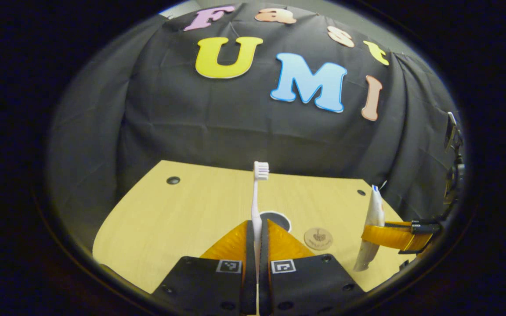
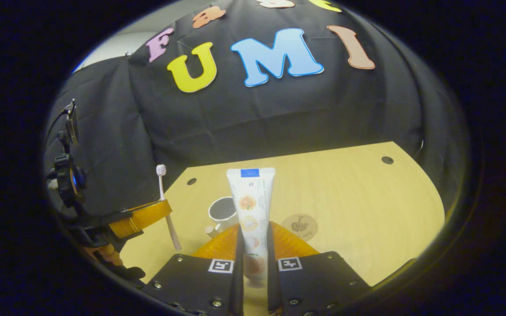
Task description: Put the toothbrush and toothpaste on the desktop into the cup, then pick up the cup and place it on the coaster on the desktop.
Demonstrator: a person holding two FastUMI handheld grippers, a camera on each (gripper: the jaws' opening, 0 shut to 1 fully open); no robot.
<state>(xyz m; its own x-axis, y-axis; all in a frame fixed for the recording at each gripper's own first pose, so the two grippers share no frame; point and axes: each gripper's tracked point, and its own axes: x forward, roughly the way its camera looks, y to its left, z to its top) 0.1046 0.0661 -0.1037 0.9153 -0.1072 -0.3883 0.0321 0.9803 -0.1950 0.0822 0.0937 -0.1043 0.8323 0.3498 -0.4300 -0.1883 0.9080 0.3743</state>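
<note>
Toothbrush (image 1: 256, 206) upright, white bristles up, toothpaste (image 2: 251, 206) tube upright, white

In the left gripper view, the cup (image 1: 275, 218) is mostly hidden behind the left claw (image 1: 257, 239) and the toothbrush (image 1: 258, 197); just part of its rim shows. The toothbrush's lower handle is lost between the claw's fingers. The print on the coaster (image 1: 318, 238) is too small to make out. In the right gripper view, the toothpaste (image 2: 251, 210) covers part of the cup (image 2: 222, 210), and its lower end sinks between the fingers of the right claw (image 2: 253, 245). The near edge of the bench (image 2: 367, 210) is cut off by the picture's rim.
</note>
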